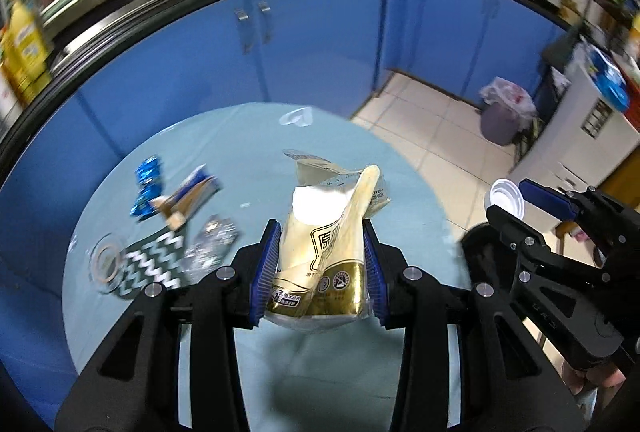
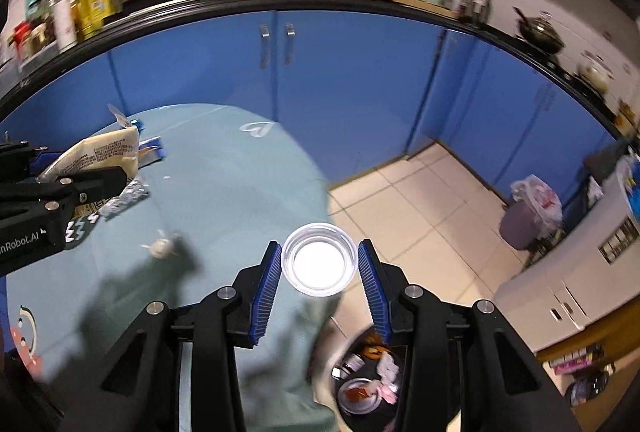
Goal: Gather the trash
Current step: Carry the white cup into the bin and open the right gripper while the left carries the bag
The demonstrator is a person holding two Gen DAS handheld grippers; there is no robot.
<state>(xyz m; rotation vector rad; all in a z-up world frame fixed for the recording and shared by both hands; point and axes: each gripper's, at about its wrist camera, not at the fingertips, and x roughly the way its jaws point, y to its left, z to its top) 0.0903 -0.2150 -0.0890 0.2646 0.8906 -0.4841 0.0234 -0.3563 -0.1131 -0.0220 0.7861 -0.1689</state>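
Beyond table edge (image 2: pixel 320 168), right gripper (image 2: pixel 319 264) grips cup (image 2: pixel 319 259)

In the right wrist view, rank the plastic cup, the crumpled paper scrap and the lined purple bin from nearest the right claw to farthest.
1. Plastic cup: between the right claw's pads.
2. Crumpled paper scrap: on the table, left.
3. Lined purple bin: on the floor, far right.

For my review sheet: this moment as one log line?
left gripper: gold wrapper held | right gripper: plastic cup held | bin: below right
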